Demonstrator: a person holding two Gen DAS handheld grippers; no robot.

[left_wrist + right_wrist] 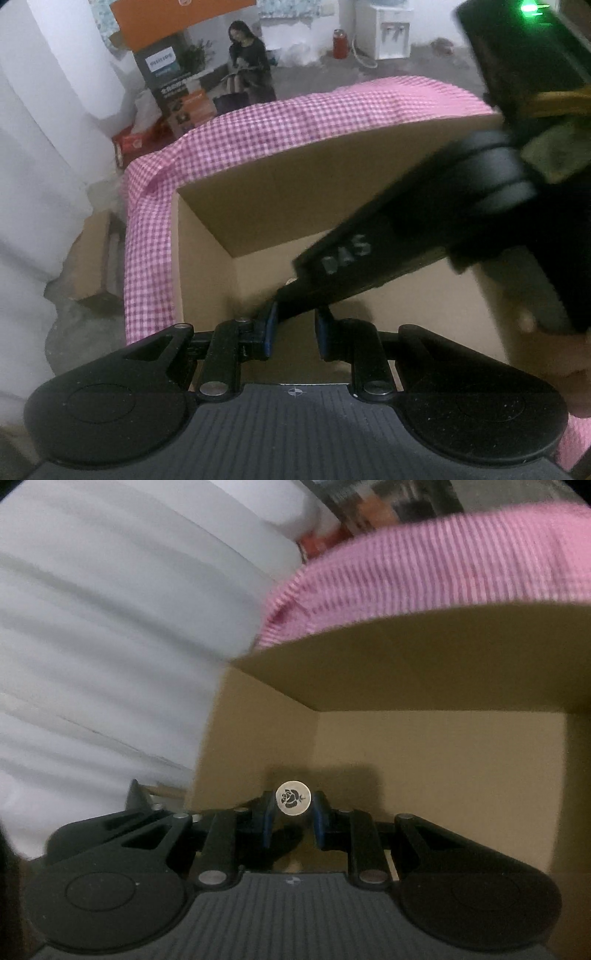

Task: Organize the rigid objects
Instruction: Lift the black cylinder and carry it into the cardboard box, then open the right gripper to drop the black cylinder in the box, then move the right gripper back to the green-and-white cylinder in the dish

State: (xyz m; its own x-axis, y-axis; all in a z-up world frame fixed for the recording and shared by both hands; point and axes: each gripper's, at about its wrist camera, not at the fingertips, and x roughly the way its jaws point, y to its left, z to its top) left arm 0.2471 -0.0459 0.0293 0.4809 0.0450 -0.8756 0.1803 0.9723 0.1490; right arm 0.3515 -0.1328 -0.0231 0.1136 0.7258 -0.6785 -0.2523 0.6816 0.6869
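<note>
An open cardboard box (295, 192) stands on a pink checked cloth (295, 122), and both grippers hang over its opening. My right gripper (293, 812) is shut on a small round cream object (293, 798) with a black rose emblem, seen end on above the box floor (443, 775). In the left wrist view the right gripper (291, 291) reaches in from the upper right, and its tip crosses in front of my left gripper (297, 332). The left jaws stand narrow. I see only cardboard between the blue pads (269, 332).
The far box flap (424, 664) stands up over the opening. A white drape (44, 147) hangs at the left. On the floor lie a small carton (92, 258), a printed Philips box (173, 81), a red canister (340, 43) and a white dispenser (391, 29).
</note>
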